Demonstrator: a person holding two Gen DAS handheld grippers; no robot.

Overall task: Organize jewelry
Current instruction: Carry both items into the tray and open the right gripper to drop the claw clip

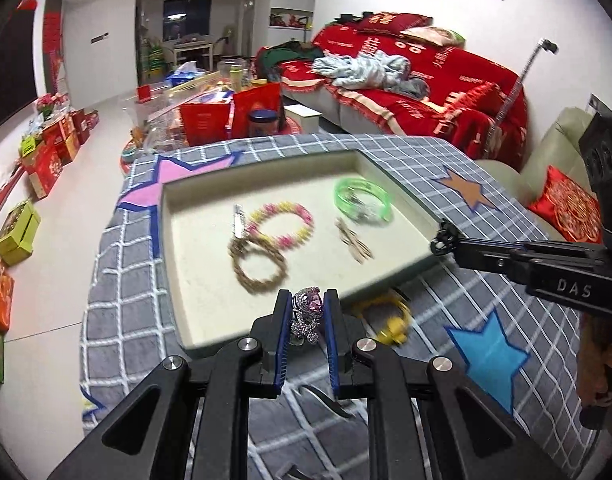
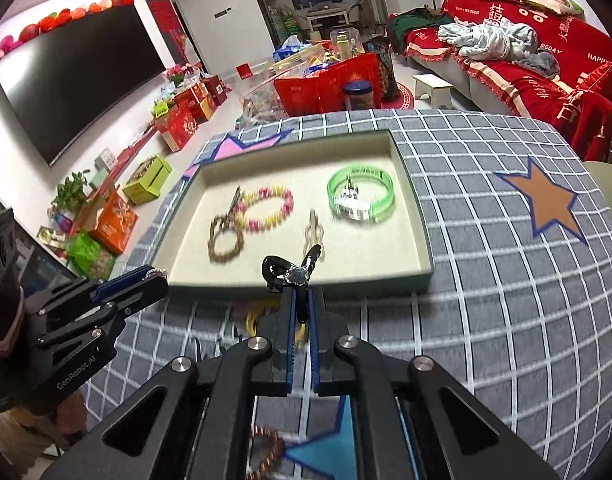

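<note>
Both grippers hold jewelry just outside the near edge of the shallow cream-lined rectangular tray (image 2: 410, 216).

The left gripper (image 1: 306, 312) is clamped on a silver ring with a large pink stone (image 1: 306, 314), pinched between its blue pads near the tips. The right gripper (image 2: 301, 292) is closed on a black hair clip with a clear crystal (image 2: 289, 270), which sticks out past its tips toward the tray. Inside the tray lie a translucent green bangle (image 2: 362, 194), a pink-and-yellow beaded bracelet (image 2: 267, 208) and a brown braided bracelet (image 2: 225, 242). A yellow piece (image 1: 386, 316) lies on the grey checked cloth (image 2: 486, 280) beside the tray.
</note>
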